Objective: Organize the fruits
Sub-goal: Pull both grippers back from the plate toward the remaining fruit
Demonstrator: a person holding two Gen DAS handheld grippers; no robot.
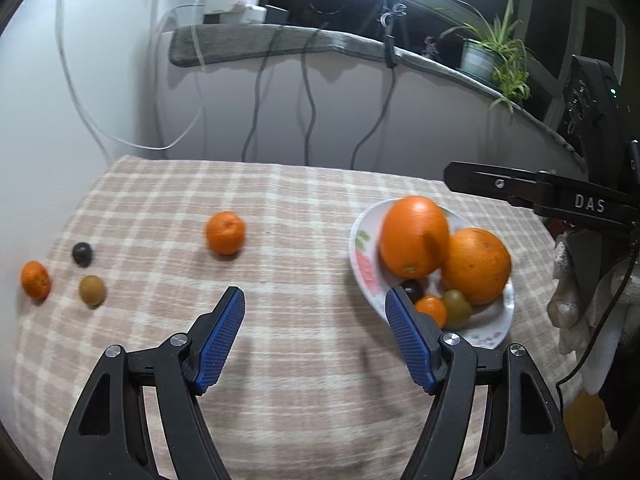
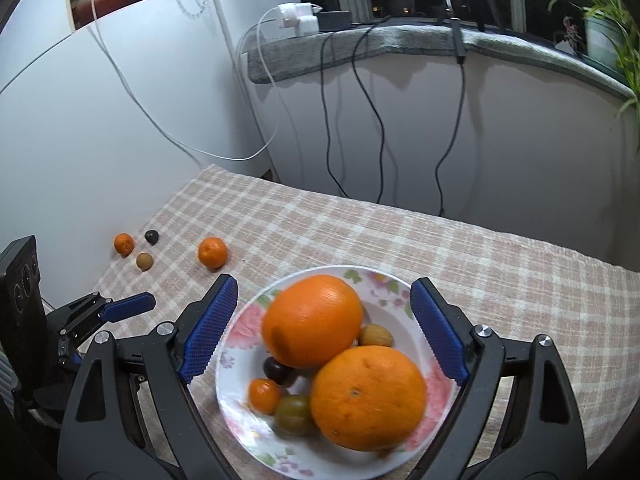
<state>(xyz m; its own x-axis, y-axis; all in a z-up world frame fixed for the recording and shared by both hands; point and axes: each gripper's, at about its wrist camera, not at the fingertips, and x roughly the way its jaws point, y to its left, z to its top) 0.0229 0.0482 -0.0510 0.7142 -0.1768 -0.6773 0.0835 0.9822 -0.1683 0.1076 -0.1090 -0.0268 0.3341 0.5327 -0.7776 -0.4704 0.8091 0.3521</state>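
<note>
Table: a checked beige-and-cream cloth (image 2: 500, 272) covers it, running from the near edge to the far wall.
Plate: a white floral plate (image 2: 384, 284) sits on the right side of the cloth, near the camera, holding six fruits.
Large oranges: two lie in the plate, touching — one far (image 2: 312, 320), one near and right (image 2: 368, 398).
Right gripper (image 2: 324, 328): its blue pads stand wide apart over the plate, one on each side of the far orange, touching no fruit; nothing is gripped.
Left gripper (image 1: 316, 332): fingers spread apart above bare cloth, just left of the plate; the right pad overlaps the plate's rim in the left wrist view, though whether it touches is hard to tell.
Loose mandarin (image 1: 225, 233): alone mid-cloth, beyond the left gripper's fingertips and well apart from them.
Far-left cluster: a small mandarin (image 1: 36, 280), a brownish round fruit (image 1: 92, 290) and a dark plum-like fruit (image 1: 82, 254) lie close together by the left edge.
Small fruits in plate: a dark one (image 2: 276, 369), a small orange one (image 2: 264, 395), a greenish one (image 2: 294, 414) — tucked left of the oranges — and a tan one (image 2: 375, 336) behind them.
</note>
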